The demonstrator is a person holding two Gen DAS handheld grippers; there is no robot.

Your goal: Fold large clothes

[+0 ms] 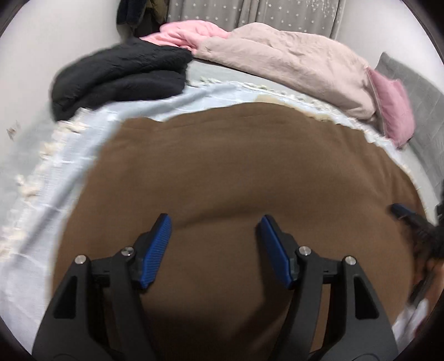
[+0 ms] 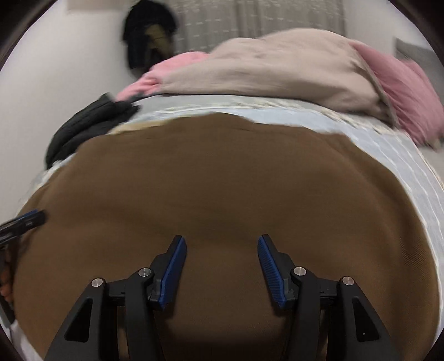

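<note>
A large brown garment lies spread flat on the light blue bed cover; it also fills the right wrist view. My left gripper is open and empty, held just above the garment's near part. My right gripper is open and empty, also just above the garment. The right gripper's tip shows at the right edge of the left wrist view. The left gripper's tip shows at the left edge of the right wrist view.
A folded black garment lies at the bed's far left. A beige and pink duvet is bunched along the far side, with a pink pillow at the right. Dark clothes hang on the wall beside a grey curtain.
</note>
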